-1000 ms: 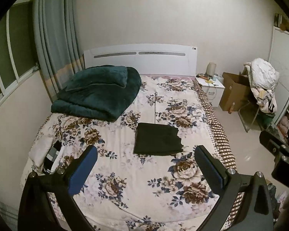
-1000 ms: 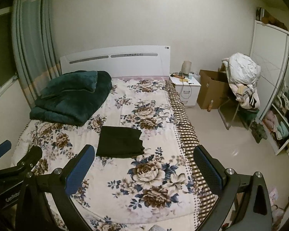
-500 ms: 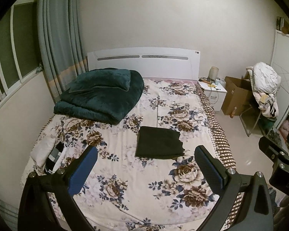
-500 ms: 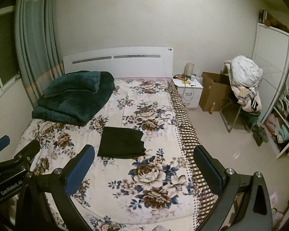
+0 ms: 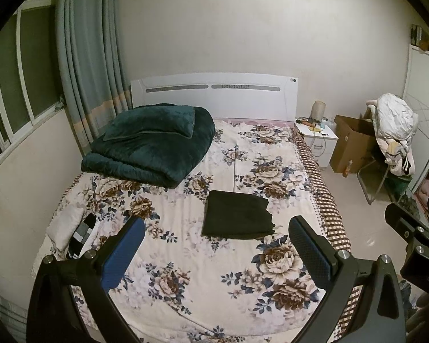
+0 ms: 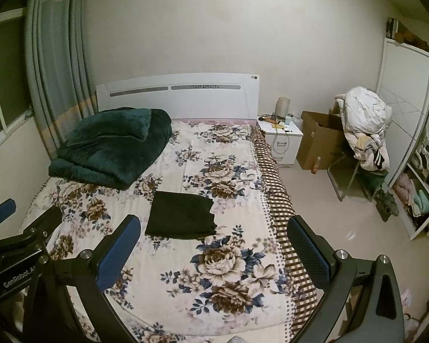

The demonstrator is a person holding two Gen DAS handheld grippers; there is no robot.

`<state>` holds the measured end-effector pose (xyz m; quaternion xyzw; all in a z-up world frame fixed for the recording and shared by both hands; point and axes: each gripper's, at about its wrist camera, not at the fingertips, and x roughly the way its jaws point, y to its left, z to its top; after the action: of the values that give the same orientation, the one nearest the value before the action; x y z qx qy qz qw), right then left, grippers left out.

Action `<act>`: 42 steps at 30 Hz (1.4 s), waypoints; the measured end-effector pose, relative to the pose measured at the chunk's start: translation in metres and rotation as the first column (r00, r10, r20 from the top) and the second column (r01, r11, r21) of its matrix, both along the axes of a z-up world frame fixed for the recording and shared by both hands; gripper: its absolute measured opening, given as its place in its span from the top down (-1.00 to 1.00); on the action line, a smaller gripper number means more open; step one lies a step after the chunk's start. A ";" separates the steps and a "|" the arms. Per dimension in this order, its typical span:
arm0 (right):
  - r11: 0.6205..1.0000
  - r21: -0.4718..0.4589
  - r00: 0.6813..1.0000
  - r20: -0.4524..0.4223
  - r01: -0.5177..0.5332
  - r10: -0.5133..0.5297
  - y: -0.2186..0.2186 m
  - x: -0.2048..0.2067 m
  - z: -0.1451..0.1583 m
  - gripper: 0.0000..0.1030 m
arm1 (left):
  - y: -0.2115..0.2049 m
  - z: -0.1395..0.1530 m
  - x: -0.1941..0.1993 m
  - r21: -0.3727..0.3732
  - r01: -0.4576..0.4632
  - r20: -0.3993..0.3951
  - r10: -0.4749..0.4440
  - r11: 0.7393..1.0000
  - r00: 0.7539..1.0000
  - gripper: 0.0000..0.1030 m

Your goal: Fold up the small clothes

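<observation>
Dark folded garment [image 5: 237, 217] flat mid-bed [image 5: 186, 271]; left tongs [image 5: 214, 253] and right tongs [image 6: 214, 253] both wide, empty, well above; lower together, pinch near edge, avoid bedsheet

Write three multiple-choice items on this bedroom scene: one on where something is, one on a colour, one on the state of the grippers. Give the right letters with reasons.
1. Where does the dark folded garment lie?
A. On the floor
B. In the middle of the bed
C. On the nightstand

2. What colour is the thick blanket near the headboard?
A. Dark green
B. Red
C. White

3. How do the left gripper and right gripper stand?
A. Both shut on cloth
B. One shut, one open
C. Both open and empty

Answers: 1 B, it rests flat on the floral sheet; 2 A, its plush folds are deep green; 3 C, both pairs of fingers are wide apart with nothing between.
</observation>
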<state>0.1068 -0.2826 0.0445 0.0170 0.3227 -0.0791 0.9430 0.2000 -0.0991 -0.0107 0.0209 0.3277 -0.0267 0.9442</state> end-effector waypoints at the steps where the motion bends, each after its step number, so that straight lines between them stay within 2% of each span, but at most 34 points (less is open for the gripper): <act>1: 1.000 -0.002 1.000 -0.001 -0.002 0.002 0.001 -0.001 0.000 -1.00 | 0.000 0.001 0.000 -0.001 -0.001 0.001 0.001 1.000 1.000 -1.00; 19: 1.000 0.003 1.000 0.000 -0.005 0.005 -0.001 0.002 0.000 -1.00 | -0.007 0.010 0.006 0.002 0.008 0.013 -0.008 1.000 1.000 -1.00; 42: 1.000 0.001 1.000 0.005 0.001 -0.001 0.003 0.009 0.005 -1.00 | -0.006 0.008 0.003 0.003 0.009 0.017 -0.009 1.000 1.000 -1.00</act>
<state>0.1159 -0.2796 0.0493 0.0179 0.3203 -0.0793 0.9438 0.2035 -0.1056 -0.0026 0.0239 0.3196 -0.0301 0.9468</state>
